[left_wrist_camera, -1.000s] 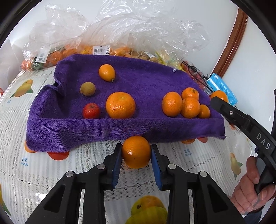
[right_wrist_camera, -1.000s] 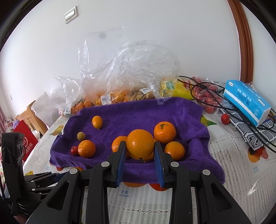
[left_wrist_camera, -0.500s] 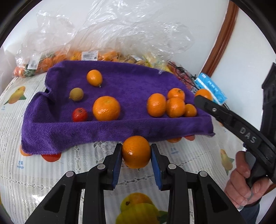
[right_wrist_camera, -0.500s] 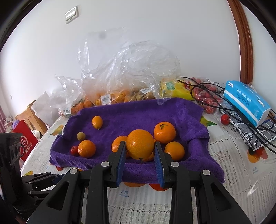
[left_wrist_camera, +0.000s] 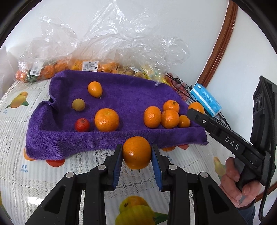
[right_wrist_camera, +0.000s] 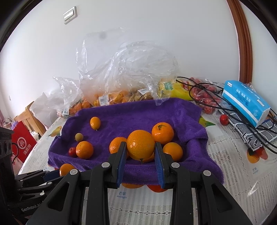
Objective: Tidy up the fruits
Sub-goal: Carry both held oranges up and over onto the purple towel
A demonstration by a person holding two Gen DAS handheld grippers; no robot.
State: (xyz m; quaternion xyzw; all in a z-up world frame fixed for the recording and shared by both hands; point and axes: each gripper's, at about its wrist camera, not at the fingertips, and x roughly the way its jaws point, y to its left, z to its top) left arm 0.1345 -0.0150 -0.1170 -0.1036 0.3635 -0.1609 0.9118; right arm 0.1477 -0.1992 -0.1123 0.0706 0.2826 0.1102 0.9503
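Oranges fill both sets of tongs: the left gripper (left_wrist_camera: 136, 152) is clamped on one orange (left_wrist_camera: 136, 152) held over the printed tablecloth (left_wrist_camera: 15, 174), just short of the near hem of the purple towel (left_wrist_camera: 121, 97), and the right gripper (right_wrist_camera: 140, 149) is clamped on another orange (right_wrist_camera: 140, 145) above the towel's near right part. Only the left view shows the person's hand (left_wrist_camera: 239, 187) on the right gripper's handle, and the towel's whole near hem with its left corner sagging onto the cloth. Only the right view shows the wall switch (right_wrist_camera: 70, 14), the red bag (right_wrist_camera: 22, 144) beyond the table's left edge, the black cable (right_wrist_camera: 225, 100) and checked cloth (right_wrist_camera: 249, 133) at far right, and a small red fruit (right_wrist_camera: 224, 119) loose beside them. Both views show the tissue pack (right_wrist_camera: 245, 102), and plastic bags (left_wrist_camera: 107, 43) of fruit crowding the towel's far edge against the wall. On the towel, a four-orange cluster (left_wrist_camera: 168, 113) sits right; a big orange (left_wrist_camera: 106, 119), a red fruit (left_wrist_camera: 82, 124), a brown fruit (left_wrist_camera: 78, 104) and a kumquat (left_wrist_camera: 94, 89) sit left. Between these groups the towel's middle lies bare, as does the cloth in front
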